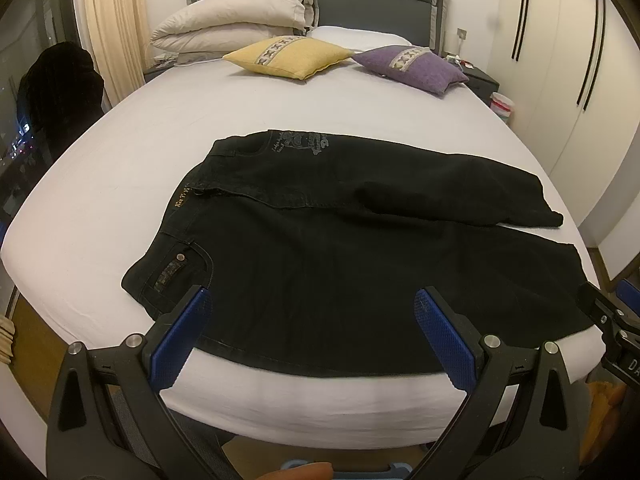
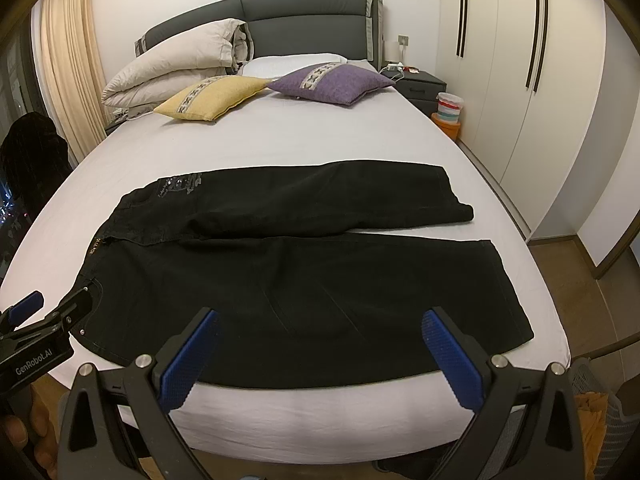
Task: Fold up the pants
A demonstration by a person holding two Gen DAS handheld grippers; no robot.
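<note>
We have the black pants [image 2: 280, 272] spread flat across the near end of the bed [image 2: 280, 136], waistband left, 2 legs running right. Our left gripper [image 1: 312, 328] and right gripper [image 2: 320, 344] hover at the near edge, fingers wide, holding nothing. No fold looks started; next we likely pinch the near leg's edge and carry it over the far leg.

Bed [image 2: 280, 144]: white sheet, grey headboard [image 2: 304, 28].
Head end: folded duvet [image 2: 176, 68]; yellow cushion [image 2: 212, 98] beside purple cushion [image 2: 332, 82].
Beyond the far right corner: nightstand [image 2: 416, 82], striped tub [image 2: 449, 109].
Left: cream curtain [image 2: 68, 68].
</note>
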